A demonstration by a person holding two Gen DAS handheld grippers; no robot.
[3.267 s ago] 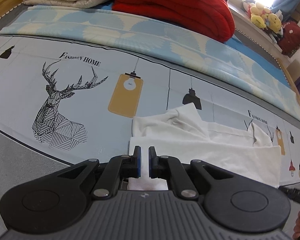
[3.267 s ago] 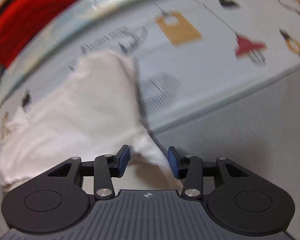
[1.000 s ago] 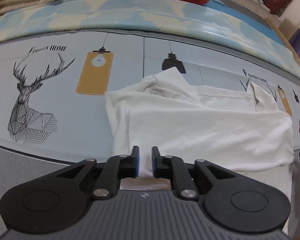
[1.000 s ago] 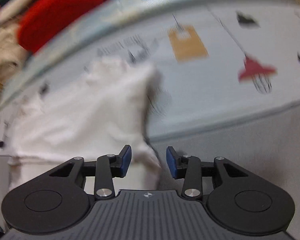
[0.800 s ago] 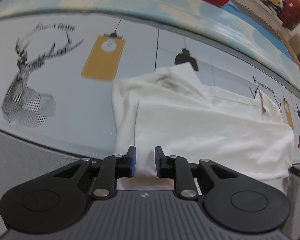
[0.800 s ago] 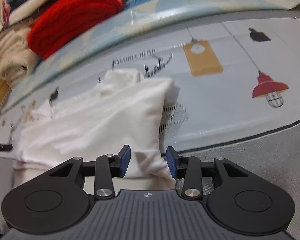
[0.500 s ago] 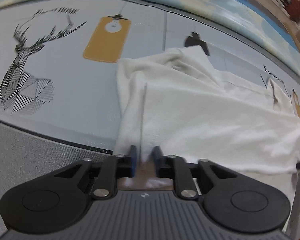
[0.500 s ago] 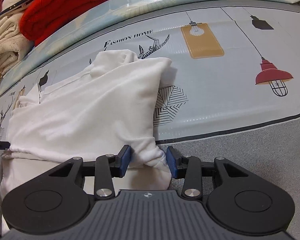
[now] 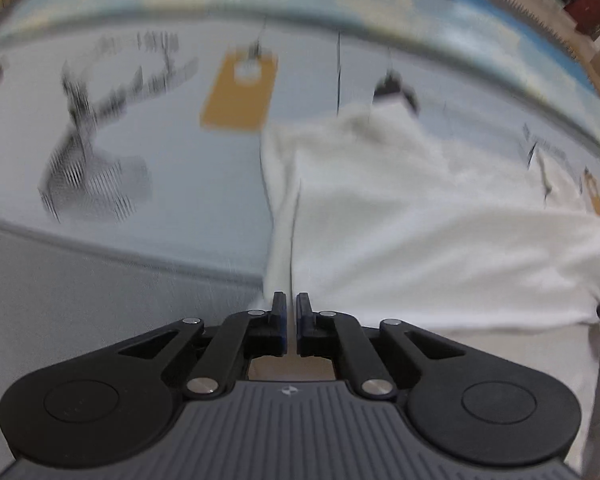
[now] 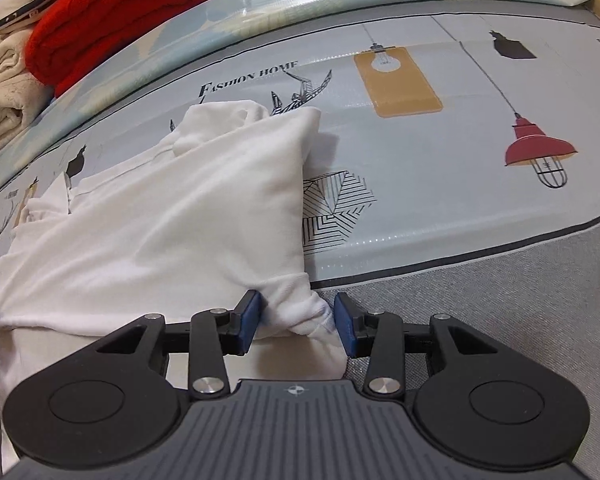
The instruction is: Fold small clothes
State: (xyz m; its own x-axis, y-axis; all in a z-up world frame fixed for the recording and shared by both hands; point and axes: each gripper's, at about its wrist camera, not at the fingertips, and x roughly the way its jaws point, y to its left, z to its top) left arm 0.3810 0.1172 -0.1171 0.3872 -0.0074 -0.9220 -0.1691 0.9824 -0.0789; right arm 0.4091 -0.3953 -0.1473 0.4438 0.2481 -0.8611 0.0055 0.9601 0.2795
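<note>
A white garment (image 9: 420, 216) lies partly folded on a printed bed sheet (image 9: 180, 160), its long axis running side to side between the two grippers, so each gripper sits at one near corner.

In the blurred left wrist view, the left gripper (image 9: 291, 312) has its jaws drawn almost together at the garment's near left edge. The gap is too thin and blurred to tell whether cloth is caught in it. The rest of the garment spreads ahead and to the right of these jaws.

In the sharp right wrist view, the right gripper (image 10: 296, 320) has its jaws spread apart, with a bunched near corner of the garment (image 10: 160, 220) sitting between the pads but not squeezed. The garment extends ahead and to the left.

Judging by this, the right gripper must close on its corner before both can lift the near edge away from the jaws.
</note>
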